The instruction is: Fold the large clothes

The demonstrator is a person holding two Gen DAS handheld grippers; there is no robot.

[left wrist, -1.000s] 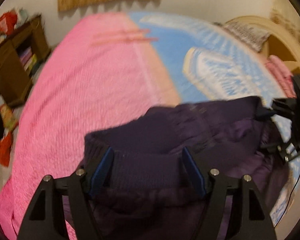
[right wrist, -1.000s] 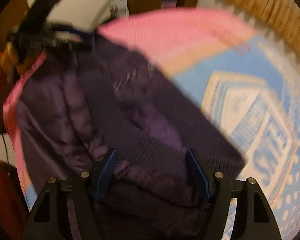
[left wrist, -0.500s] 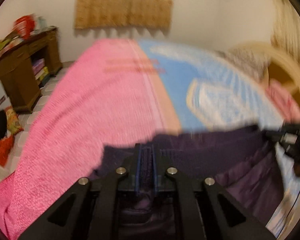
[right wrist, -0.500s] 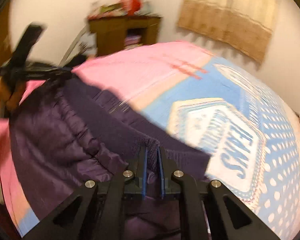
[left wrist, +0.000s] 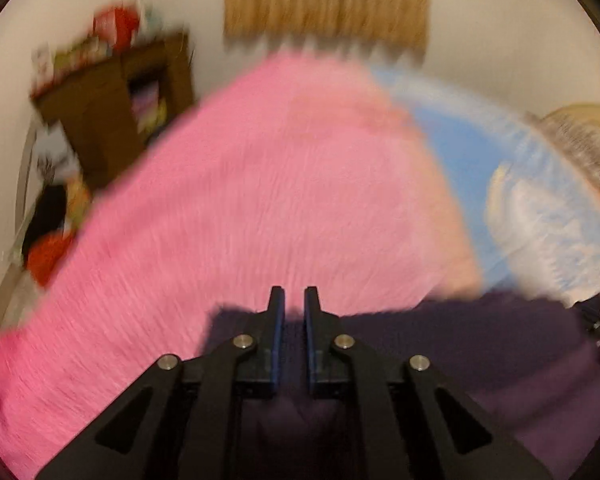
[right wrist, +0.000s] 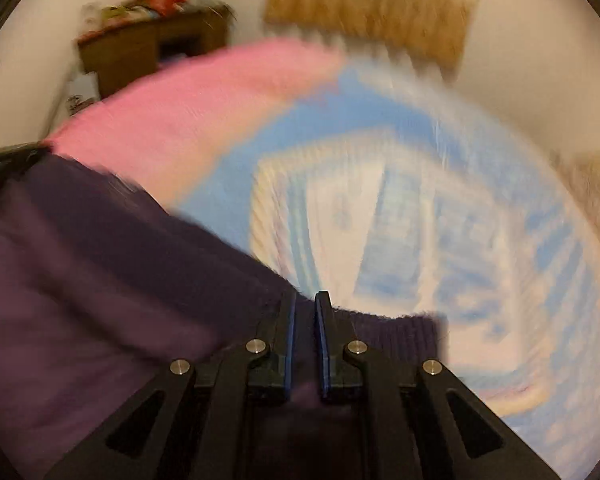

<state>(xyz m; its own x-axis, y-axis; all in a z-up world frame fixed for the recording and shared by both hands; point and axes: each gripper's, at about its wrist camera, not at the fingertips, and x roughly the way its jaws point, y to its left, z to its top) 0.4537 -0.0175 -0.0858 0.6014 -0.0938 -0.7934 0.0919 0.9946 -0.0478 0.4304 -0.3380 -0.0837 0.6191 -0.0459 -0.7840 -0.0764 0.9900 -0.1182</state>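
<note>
Now both claws clamped on purple jacket (left wrist: 480, 344) hem — left claw (left wrist: 294, 312), right claw (right wrist: 305, 312).

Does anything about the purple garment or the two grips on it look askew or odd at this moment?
Nothing stands out. The left gripper and right gripper each pinch the ribbed edge of the purple garment, which hangs between them above the pink and blue bedspread. Motion blur hides finer detail.

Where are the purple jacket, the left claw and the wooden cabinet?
purple jacket (right wrist: 100, 300), right wrist view, on its quilted body.
left claw (left wrist: 294, 308), left wrist view, midway between fingertips.
wooden cabinet (left wrist: 96, 120), left wrist view, on its side panel.
</note>
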